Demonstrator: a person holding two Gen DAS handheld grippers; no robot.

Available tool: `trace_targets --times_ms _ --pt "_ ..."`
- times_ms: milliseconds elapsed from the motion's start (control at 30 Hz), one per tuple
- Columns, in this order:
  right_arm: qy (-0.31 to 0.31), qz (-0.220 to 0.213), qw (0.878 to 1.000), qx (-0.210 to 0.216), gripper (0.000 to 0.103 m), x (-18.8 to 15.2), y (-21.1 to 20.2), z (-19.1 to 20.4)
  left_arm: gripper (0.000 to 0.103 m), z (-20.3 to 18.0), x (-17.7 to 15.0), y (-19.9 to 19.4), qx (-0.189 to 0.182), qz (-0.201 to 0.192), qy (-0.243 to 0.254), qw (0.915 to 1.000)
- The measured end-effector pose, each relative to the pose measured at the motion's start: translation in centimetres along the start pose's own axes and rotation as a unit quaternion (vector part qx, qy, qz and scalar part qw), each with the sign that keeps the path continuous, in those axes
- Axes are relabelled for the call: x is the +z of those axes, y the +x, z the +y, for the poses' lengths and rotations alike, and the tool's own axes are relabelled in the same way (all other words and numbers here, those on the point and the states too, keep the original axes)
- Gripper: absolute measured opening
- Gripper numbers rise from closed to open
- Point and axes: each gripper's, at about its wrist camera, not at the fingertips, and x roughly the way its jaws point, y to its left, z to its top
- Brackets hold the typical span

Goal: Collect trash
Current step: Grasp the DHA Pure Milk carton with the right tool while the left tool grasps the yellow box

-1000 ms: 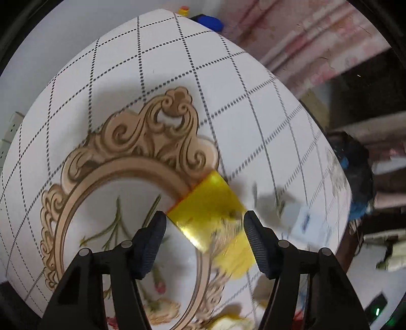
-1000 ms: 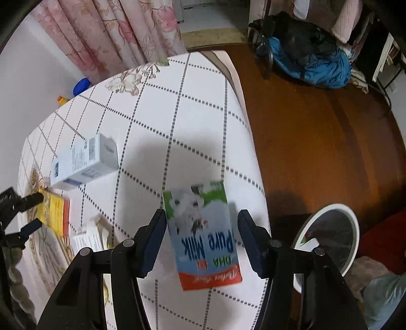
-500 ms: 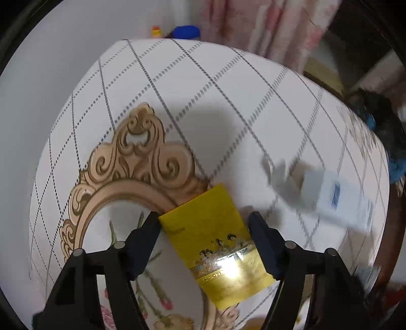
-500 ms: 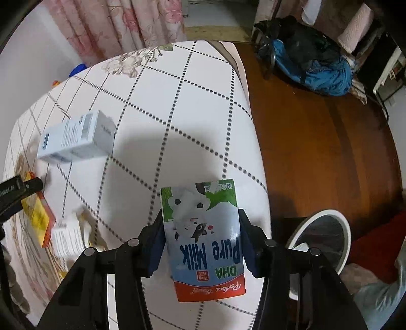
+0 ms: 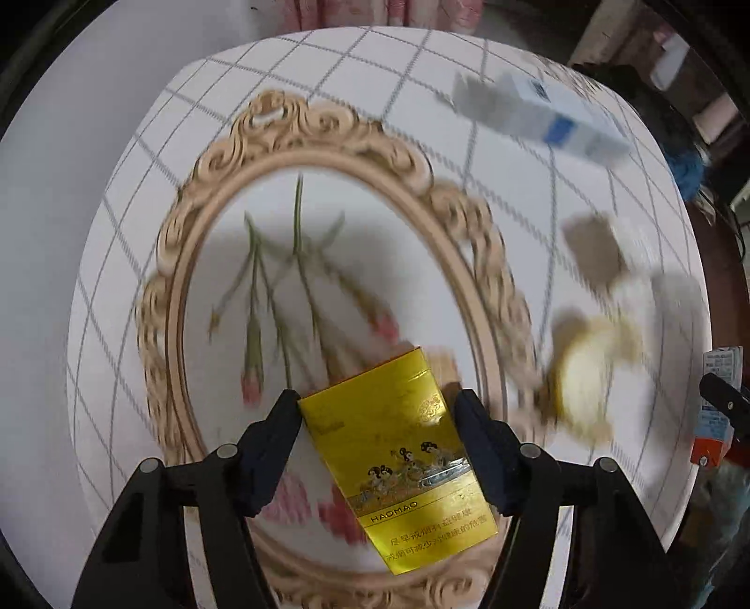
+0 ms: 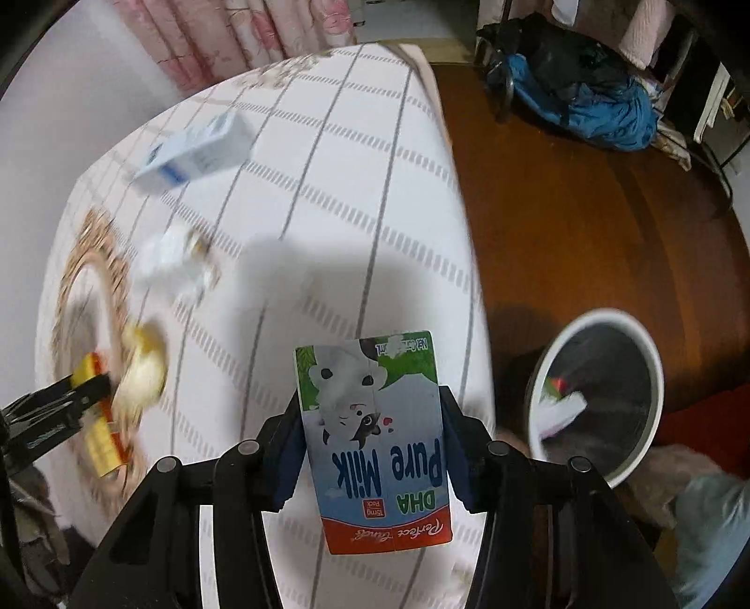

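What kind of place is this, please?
Probably a room in a home: pink floral curtains, a table with a checked tablecloth, a wooden floor and a white wastebasket.

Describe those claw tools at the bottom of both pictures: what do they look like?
Each hand-held gripper, left and right, looks the same: a matte black plastic frame with angular, triangular cut-outs, branching into two arms. Round silver pivot pins dot the joints. The fingers end in thick, dark, rounded pads; on the right one they look navy with a fine ribbed texture. No cables, markings or sleeves are visible.

Pink curtains, brown wood floor, checked tablecloth
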Motion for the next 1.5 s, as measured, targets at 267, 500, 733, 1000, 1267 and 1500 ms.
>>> trace_targets --times_ms 267,500,733,1000,1267,1500 --pt "-0.012 0.023 1.0 0.009 0.053 -8.4 -0.1 2.1 0.065 -1.0 -8.1 -1.1 -0.032 0.007 -0.001 0.9995" --pt "0.005 0.04 0.999 -0.003 0.072 -10.5 0.4 2.6 0.069 -3.7 -9.6 -0.6 -0.008 0.015 0.005 0.9998" --pt "0.012 0.039 0.999 -0.007 0.072 -11.9 0.3 2.8 0.069 -2.4 -11.2 -1.0 -0.011 0.018 -0.01 0.9997" --pt "0.009 0.006 1.0 -0.026 0.053 -13.4 -0.4 2.3 0.058 -4.5 -13.8 -1.1 0.009 -0.003 -0.007 0.9999" --pt "0.005 -0.005 1.0 -0.025 0.052 -13.5 -0.5 2.6 0.057 -6.6 -13.5 -2.0 0.017 -0.016 -0.003 0.9997" --pt "0.023 -0.035 0.999 0.004 0.052 -13.4 -3.4 1.0 0.057 -7.9 -13.4 -6.7 0.023 -0.068 0.022 0.9972"
